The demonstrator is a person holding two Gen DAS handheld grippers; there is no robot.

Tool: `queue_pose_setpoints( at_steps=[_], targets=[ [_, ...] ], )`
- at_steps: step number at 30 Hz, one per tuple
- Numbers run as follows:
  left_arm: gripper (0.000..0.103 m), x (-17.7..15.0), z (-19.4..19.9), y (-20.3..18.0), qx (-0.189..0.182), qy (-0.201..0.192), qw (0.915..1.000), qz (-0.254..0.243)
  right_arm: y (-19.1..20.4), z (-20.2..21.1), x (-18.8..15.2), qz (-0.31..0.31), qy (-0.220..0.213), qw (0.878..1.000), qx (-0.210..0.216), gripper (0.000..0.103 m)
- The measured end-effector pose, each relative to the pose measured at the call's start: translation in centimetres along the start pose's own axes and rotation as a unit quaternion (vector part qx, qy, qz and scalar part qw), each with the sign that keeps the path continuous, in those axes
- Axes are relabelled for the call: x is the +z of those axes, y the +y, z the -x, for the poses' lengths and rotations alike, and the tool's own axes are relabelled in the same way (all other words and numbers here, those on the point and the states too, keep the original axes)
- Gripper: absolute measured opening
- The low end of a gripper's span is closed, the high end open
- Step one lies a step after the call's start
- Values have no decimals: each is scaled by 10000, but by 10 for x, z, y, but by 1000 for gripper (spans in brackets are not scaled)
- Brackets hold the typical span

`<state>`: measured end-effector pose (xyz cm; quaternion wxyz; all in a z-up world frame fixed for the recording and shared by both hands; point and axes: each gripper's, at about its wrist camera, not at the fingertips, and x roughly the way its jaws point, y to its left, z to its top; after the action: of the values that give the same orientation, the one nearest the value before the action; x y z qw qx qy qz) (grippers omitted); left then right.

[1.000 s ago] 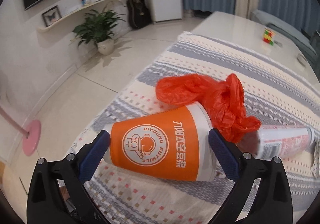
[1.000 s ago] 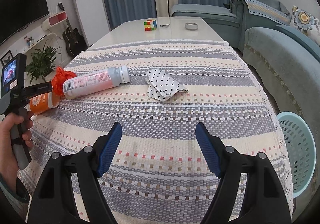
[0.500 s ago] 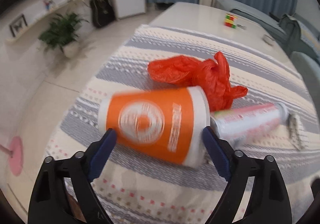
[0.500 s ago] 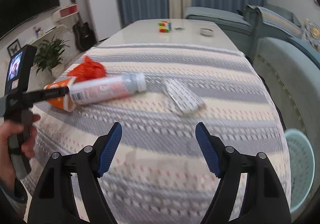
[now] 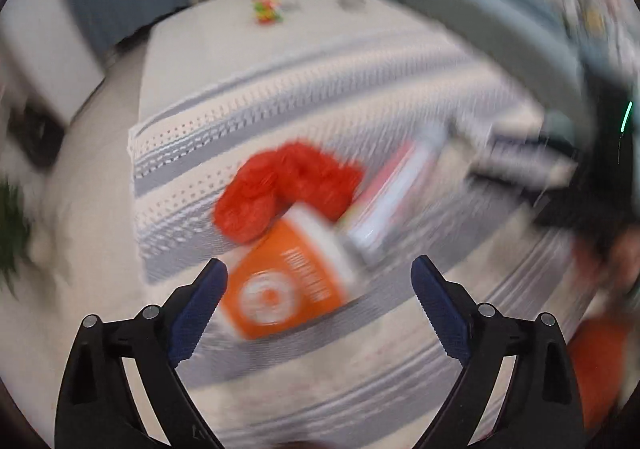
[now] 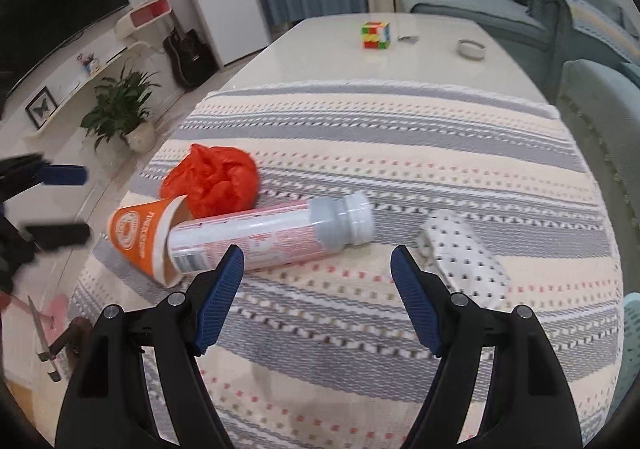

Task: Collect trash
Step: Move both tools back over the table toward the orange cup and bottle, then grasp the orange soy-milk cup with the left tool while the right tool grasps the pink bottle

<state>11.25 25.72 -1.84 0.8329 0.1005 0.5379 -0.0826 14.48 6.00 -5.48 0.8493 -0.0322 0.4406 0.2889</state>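
Observation:
An orange paper cup (image 6: 140, 237) lies on its side on the striped cloth (image 6: 360, 153), its mouth against a crumpled red plastic bag (image 6: 216, 181). A white and pink bottle (image 6: 272, 233) with a grey cap lies beside them, its base at the cup's mouth. A spotted paper packet (image 6: 464, 257) lies to the right. My right gripper (image 6: 318, 255) hangs open just short of the bottle, holding nothing. My left gripper (image 5: 318, 269) hovers over the cup (image 5: 288, 281); its jaws are opening and do not press on the cup. That view is blurred.
On the bare tabletop beyond the cloth are a colour cube (image 6: 376, 35) and a white ring (image 6: 471, 49). A teal basket (image 6: 630, 337) stands off the table's right edge. A blue-green sofa (image 6: 580, 49) lies behind, a potted plant (image 6: 120, 109) on the floor to the left.
My left gripper has lifted and rolled, so the cup now shows slanted and smaller between its fingers. My right gripper has swung left, up to the bottle and cup.

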Motion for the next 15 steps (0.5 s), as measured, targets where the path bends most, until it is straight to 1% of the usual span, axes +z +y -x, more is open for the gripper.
queue_pose_setpoints(
  at_steps=[1, 3, 4, 7, 9, 12, 15],
  targets=[
    [90, -4, -12, 5, -9, 205, 9995, -228, 1, 0, 1, -33, 35, 10000, 35, 72],
    [90, -11, -29, 16, 5, 431, 9982, -409, 5, -3, 3, -144, 128, 9997, 118, 72],
    [90, -13, -39, 22, 4, 496, 9978, -428, 7, -5, 4, -198, 177, 9996, 137, 72],
    [90, -17, -63, 31, -246, 764, 9957, -459, 15, -18, 5, -400, 360, 9983, 224, 72],
    [91, -20, -76, 29, -209, 919, 9933, -672, 16, -28, 4, -630, 503, 9963, 290, 72],
    [92, -21, -85, 26, -281, 989, 9916, -781, 13, -42, 3, -1034, 685, 9914, 412, 72],
    [89, -15, -88, 28, -443, 1053, 9917, -594, 3, -55, 5, -1587, 807, 9830, 453, 72]
  ],
)
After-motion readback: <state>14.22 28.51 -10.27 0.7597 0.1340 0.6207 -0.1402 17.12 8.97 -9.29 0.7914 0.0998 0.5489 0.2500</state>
